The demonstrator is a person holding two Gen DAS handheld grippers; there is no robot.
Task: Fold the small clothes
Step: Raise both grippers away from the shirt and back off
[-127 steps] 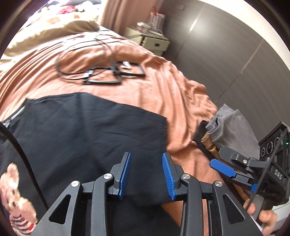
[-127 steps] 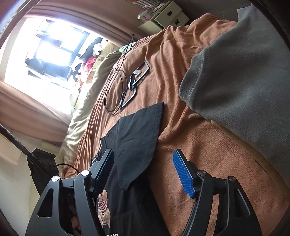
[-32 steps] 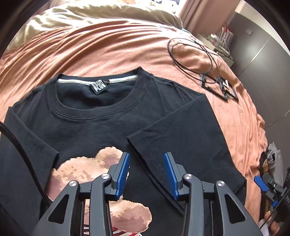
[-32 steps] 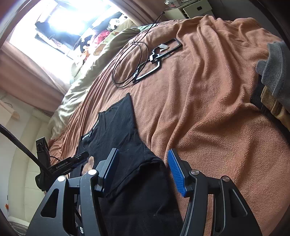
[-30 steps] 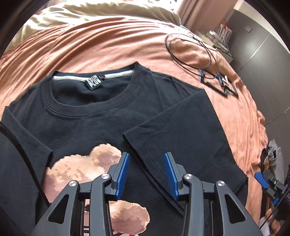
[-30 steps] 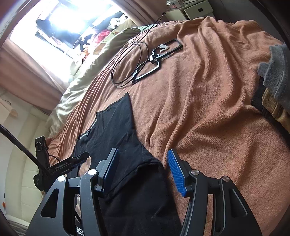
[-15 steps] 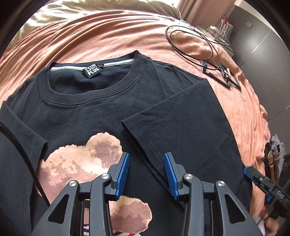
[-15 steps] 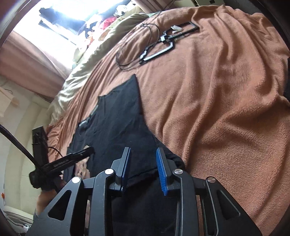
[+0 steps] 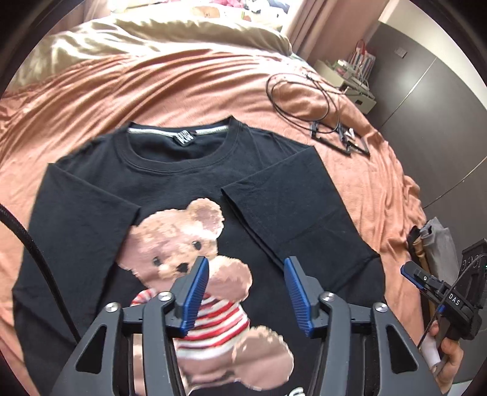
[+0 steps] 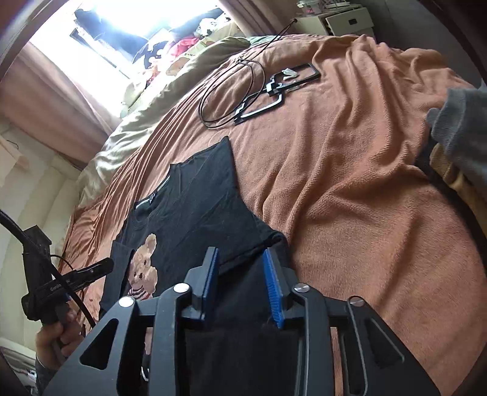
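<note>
While the black T-shirt point(image 9: 188, 189) lay flat on the orange blanket point(image 9: 152, 88), both sleeves folded inward, the left gripper point(image 9: 246, 286) and right gripper point(image 10: 240, 278) were opening, holding nothing; an uneven next grab could drag those sleeves loose.

The T-shirt point(image 9: 188, 170) lies flat on the bed point(image 9: 152, 88), collar toward the pillow point(image 9: 158, 39) at the far end, printed side up. In the left wrist view, its right-hand sleeve point(image 9: 292, 210) is folded inward and lies on the shirt body, just beside the bear print point(image 9: 188, 243). The coiled cable point(image 9: 301, 94) and the frames point(image 9: 341, 137) lie on the bed beyond the shirt, to its right and well apart from it. The folded clothes pile point(image 10: 456, 134) rests at the bed's right edge. The nightstand point(image 10: 344, 18) stands behind the bed, at the far right.
</note>
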